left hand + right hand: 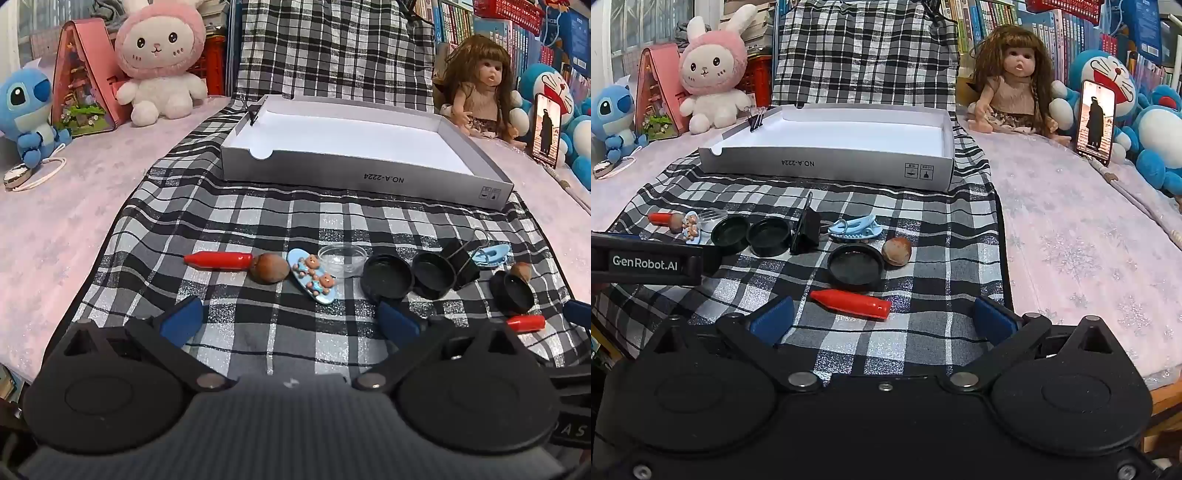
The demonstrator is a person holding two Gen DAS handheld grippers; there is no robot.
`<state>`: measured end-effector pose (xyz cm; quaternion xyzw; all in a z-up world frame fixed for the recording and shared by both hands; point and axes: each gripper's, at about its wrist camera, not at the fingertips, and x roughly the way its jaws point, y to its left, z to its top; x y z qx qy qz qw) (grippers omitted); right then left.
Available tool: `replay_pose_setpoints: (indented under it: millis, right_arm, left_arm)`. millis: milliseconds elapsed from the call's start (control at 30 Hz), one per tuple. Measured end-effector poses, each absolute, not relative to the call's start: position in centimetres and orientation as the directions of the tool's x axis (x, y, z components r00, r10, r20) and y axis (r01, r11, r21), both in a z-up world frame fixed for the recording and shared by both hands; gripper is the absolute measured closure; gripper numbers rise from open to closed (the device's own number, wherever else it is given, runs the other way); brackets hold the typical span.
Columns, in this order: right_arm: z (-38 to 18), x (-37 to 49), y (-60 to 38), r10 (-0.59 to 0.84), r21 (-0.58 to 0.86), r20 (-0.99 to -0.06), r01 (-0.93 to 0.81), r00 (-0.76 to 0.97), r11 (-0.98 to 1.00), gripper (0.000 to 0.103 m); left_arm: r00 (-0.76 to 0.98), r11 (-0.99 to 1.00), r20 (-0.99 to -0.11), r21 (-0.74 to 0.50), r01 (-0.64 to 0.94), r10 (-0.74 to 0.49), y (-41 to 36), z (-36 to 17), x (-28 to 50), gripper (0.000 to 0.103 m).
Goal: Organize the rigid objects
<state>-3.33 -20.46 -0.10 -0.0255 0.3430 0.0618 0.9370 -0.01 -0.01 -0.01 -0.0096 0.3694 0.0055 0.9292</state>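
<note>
Both grippers poised wide open and empty above a plaid cloth [908, 343], nothing yet moved into the shallow grey cardboard box [827, 164] at the cloth's far end. Left gripper [291, 321] aimed at the items nearest the box's left half: a red bullet-shaped piece [218, 260], a brown nut [269, 273] touching its tip, a blue oval bear clip [312, 281] and a clear round dish [342, 260]. Right gripper [884, 319] hovering just short of a second red piece [851, 302], with a black round lid [855, 267] and another brown nut [896, 251] between it and the box. Further toward the box: two more black lids [730, 232] [767, 236] side by side, a black binder clip [806, 232] and a blue hair claw [854, 228]. Risks from here, judged from the layout: nut likely to roll off when pinched off-centre, given its round shape; low flat lids hard to catch without snagging loose cloth and dragging neighbours; red piece prone to spinning if gripped near its taper; clear dish easy to misjudge and knock into the bear clip beside it. Tight spacing near the box's left half also inviting a sideways bump, and two grippers working close together, a collision.
</note>
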Motion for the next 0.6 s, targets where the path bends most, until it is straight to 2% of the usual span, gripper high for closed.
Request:
replay_pose_setpoints:
  millis: [600]
  right_arm:
    - [-0.11,-3.3,-20.43,0.096,-0.007,-0.652,-0.133,0.752,0.991,0.0]
  left_arm:
    - [0.728,1.0,-0.686,-0.016,-0.018,0.002,-0.01,0.0,-0.01,0.0]
